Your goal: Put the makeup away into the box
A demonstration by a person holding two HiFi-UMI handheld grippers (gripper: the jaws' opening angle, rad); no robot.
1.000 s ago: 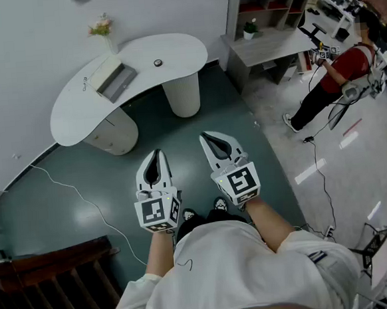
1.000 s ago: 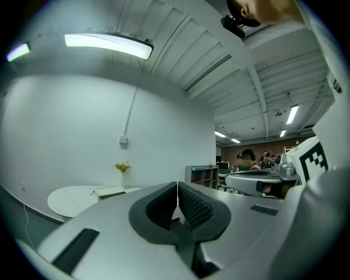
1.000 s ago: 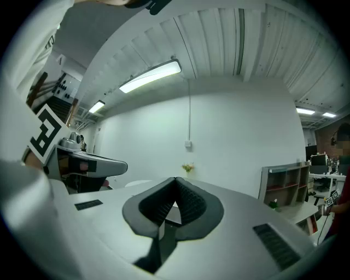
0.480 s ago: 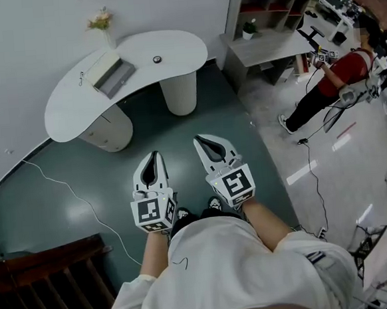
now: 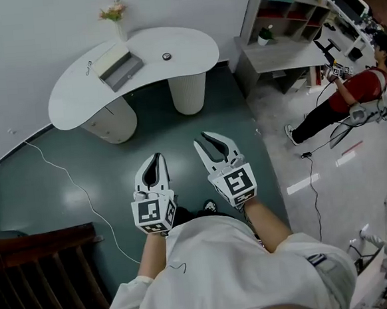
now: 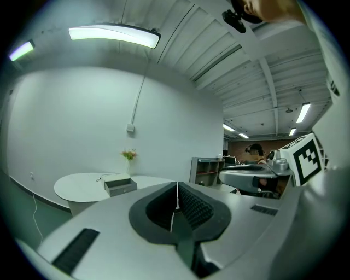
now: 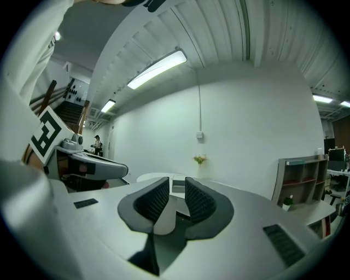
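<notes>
Well short of the grey box [image 5: 120,67] seen on the white surface [image 5: 185,48], the left claw [image 5: 155,157] is held pressed together and empty, while the right claw [image 5: 213,137] is being opened narrowly on nothing.

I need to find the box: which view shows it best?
The head view: the box lies whole on the white table, seen from above. The left gripper view shows the box small, side-on; the right gripper view only a far sliver.

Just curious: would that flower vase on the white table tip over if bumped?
Probably: the vase looks tall and narrow, with flowers on top. It seems small, so likely light. It stands near the table edge by the wall.
</notes>
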